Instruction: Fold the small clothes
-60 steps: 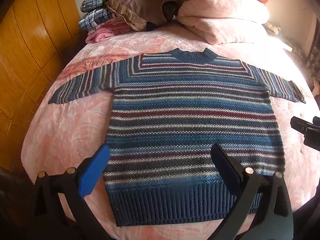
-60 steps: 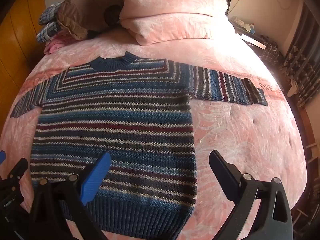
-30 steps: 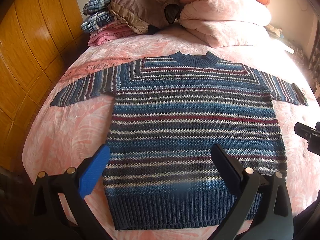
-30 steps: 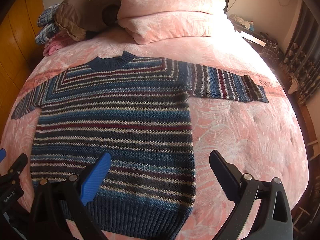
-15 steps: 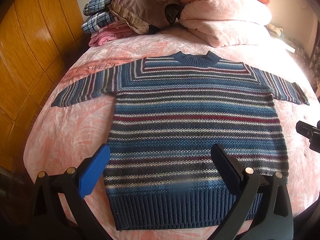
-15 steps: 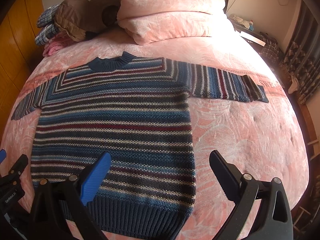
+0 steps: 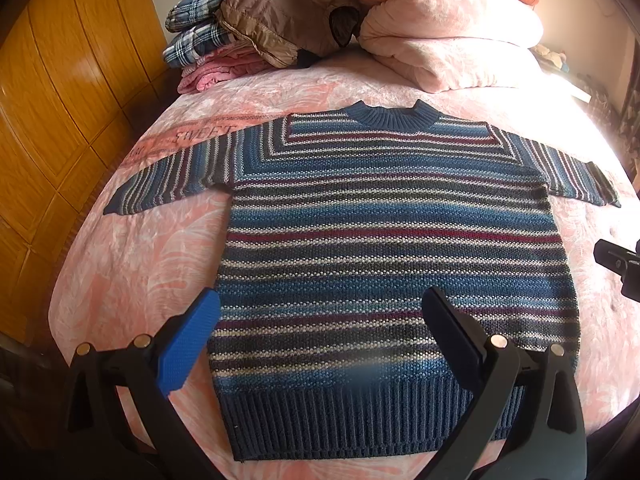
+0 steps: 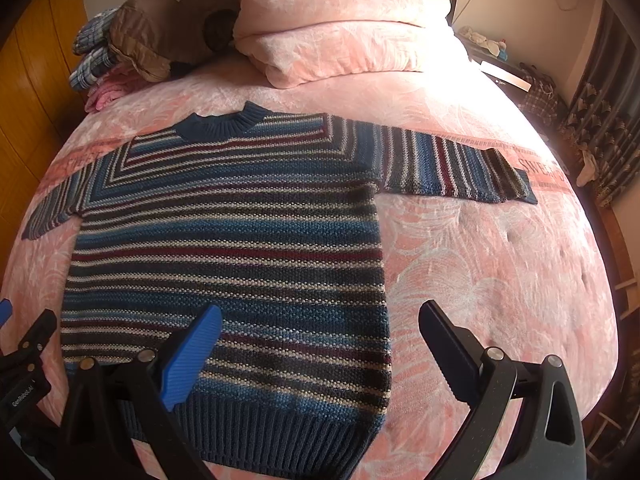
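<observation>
Sweater (image 7: 384,248) flat on pink bed (image 7: 132,272) — wooden wardrobe (image 7: 52,92) left, pillows (image 7: 448,40) behind

We see a pink bed (image 7: 132,264), orange wooden wardrobe panels (image 7: 52,92) at nine o'clock, patterned curtains (image 8: 600,128) at three, sunlight glaring between.

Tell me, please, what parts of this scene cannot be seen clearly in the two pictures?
- Sweater hem corner, right wrist view: hidden behind the right gripper.
- Hem, left wrist view: partly hidden behind the left gripper.
- Folded clothes pile: items underneath covered by the brown jacket.
</observation>
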`<state>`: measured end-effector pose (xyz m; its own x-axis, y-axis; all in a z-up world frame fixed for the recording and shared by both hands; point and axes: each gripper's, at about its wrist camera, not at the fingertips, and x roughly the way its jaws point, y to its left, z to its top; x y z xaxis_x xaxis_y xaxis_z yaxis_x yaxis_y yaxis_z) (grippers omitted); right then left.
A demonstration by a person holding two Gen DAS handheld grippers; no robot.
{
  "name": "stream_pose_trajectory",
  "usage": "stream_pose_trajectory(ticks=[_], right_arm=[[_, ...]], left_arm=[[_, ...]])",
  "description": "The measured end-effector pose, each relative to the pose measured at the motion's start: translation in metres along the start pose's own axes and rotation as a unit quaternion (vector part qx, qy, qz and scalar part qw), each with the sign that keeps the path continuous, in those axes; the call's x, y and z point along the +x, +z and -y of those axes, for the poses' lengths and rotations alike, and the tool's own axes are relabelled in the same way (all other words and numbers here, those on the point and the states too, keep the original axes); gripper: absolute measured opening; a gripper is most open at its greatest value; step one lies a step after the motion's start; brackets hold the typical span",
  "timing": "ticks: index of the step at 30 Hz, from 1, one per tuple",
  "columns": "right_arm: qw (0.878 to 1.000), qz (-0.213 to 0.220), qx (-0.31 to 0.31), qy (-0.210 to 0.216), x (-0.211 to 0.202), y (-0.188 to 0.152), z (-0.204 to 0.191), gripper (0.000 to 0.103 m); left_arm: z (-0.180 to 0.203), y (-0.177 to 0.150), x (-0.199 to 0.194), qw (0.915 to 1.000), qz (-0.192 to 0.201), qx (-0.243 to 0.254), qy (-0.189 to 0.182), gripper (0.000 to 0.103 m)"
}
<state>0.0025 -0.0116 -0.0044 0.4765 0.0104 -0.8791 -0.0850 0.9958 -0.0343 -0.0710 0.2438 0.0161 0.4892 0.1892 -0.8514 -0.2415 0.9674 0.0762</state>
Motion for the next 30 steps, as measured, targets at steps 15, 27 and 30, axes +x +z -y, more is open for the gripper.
stream_pose_trajectory(ticks=[15, 27, 30], right_arm=[[1.000, 0.002, 0.000, -0.001, -0.0007, 0.0002, 0.0017, 0.099], [1.000, 0.004, 0.001, -0.001, -0.0018, 0.0014, 0.0029, 0.099], [1.000, 0.005, 0.001, -0.002, -0.0020, 0.0016, 0.0030, 0.099]], left_arm=[[-0.0025, -0.0013, 0.0005, 1.0000, 0.003, 0.002, 0.003, 0.100], [-0.0005, -0.0002, -0.0001, 1.0000, 0.003, 0.002, 0.004, 0.100], [-0.0001, -0.0002, -0.0002, 1.0000, 0.002, 0.003, 0.004, 0.100]])
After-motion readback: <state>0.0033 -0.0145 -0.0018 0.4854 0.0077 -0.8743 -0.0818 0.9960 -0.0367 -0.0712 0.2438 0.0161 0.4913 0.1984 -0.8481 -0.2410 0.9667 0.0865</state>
